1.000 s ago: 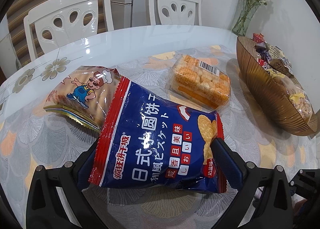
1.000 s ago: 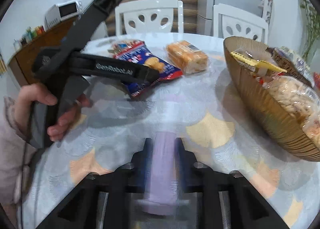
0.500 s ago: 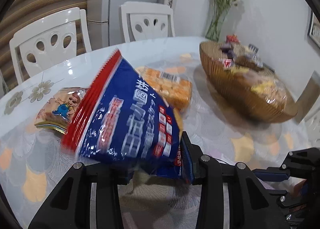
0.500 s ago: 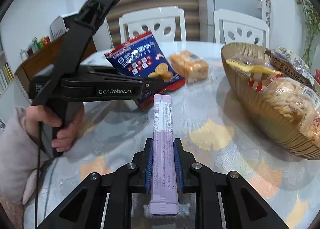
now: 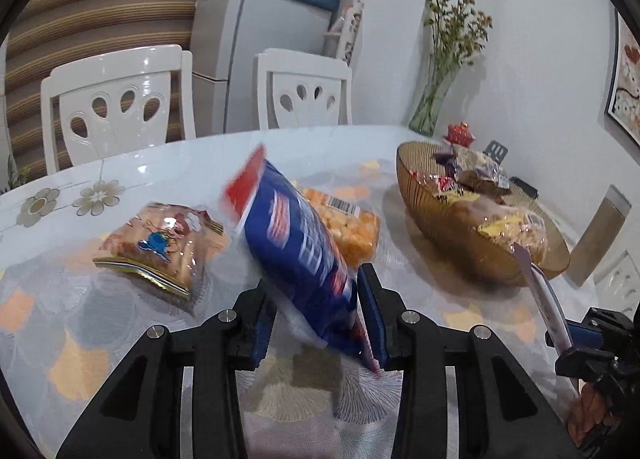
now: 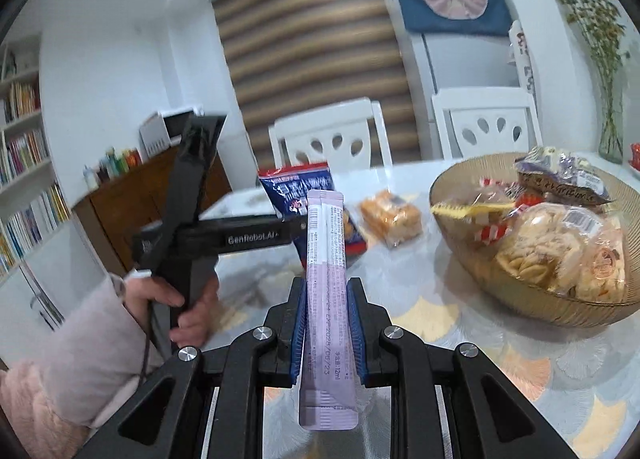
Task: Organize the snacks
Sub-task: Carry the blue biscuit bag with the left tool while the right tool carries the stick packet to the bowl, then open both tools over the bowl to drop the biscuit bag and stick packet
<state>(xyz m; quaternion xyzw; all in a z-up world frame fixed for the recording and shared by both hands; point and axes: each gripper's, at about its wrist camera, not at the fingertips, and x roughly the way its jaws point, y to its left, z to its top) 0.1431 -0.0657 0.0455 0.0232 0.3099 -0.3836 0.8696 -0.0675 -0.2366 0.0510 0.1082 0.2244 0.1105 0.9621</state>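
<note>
Blue biscuit bag [image 5: 304,255] lifted higher, pinched between left fingers [image 5: 370,299]

Each tool is matte black plastic — angular struts with cut-out windows, round silver screws at the joints, and ribbed blue pads lining the fingers. The left tool [image 6: 298,225] carries white "GenRobot.AI" lettering along its bar and a thin dark cable. The left hand [image 6: 188,313] shows bare skin below a fuzzy pale-pink sleeve.
</note>
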